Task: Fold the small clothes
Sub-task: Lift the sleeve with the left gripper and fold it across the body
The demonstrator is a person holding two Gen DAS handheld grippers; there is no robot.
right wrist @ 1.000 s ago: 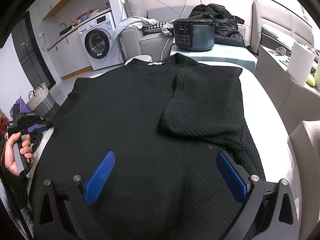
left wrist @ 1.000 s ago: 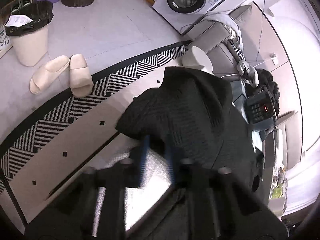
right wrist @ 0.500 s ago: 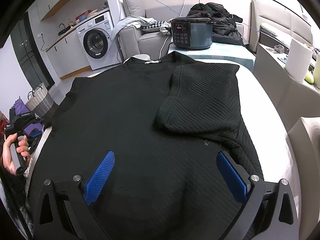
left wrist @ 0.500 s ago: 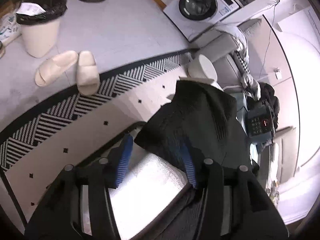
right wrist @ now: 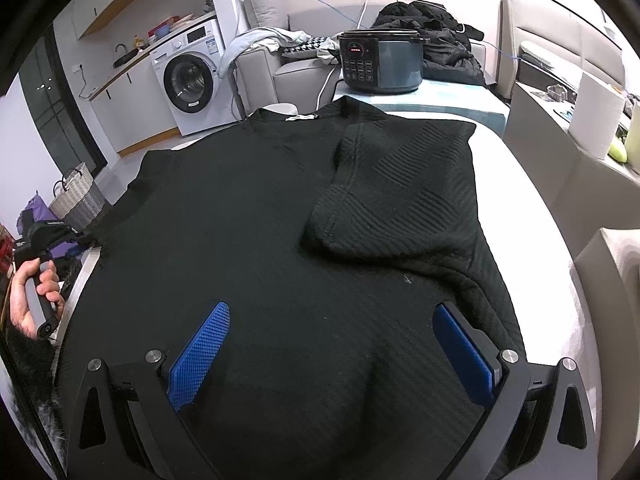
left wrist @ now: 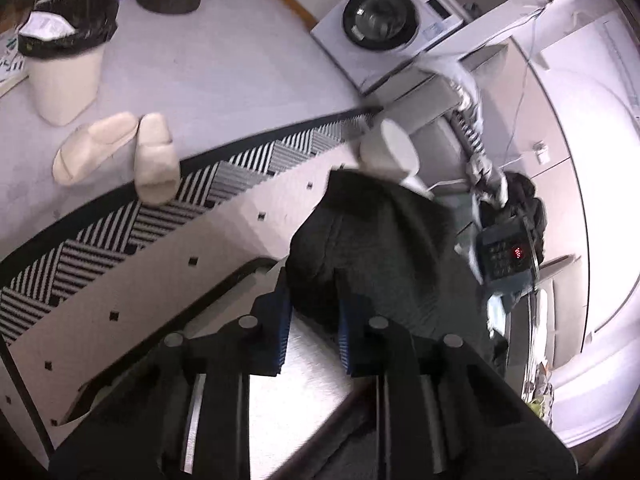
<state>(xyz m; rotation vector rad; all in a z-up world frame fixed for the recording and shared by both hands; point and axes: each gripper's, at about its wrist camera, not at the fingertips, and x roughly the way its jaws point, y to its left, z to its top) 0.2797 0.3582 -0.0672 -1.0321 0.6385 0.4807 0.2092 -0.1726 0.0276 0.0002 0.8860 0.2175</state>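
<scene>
White table point(right wrist: 532, 240) carries our black top point(right wrist: 260, 240), spread flat, one sleeve point(right wrist: 400, 196) folded in. Soft, limp knit; pinch edges. L gripper point(left wrist: 312, 328) closing on its side hem; R gripper point(right wrist: 328, 356) wide apart above it.

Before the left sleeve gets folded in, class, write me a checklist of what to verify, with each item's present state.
1. Right sleeve already folded onto the black top: ok.
2. Left sleeve between the left hand-held gripper pads, jaws closing: ok.
3. Firm hold on that sleeve: cannot tell, picture blurred.
4. Right hand-held gripper open, clear of fabric folds: ok.
5. Top lying flat on the white table: not ok, a bump rises near the hem.
6. Cooker clear of the collar: ok.
</scene>
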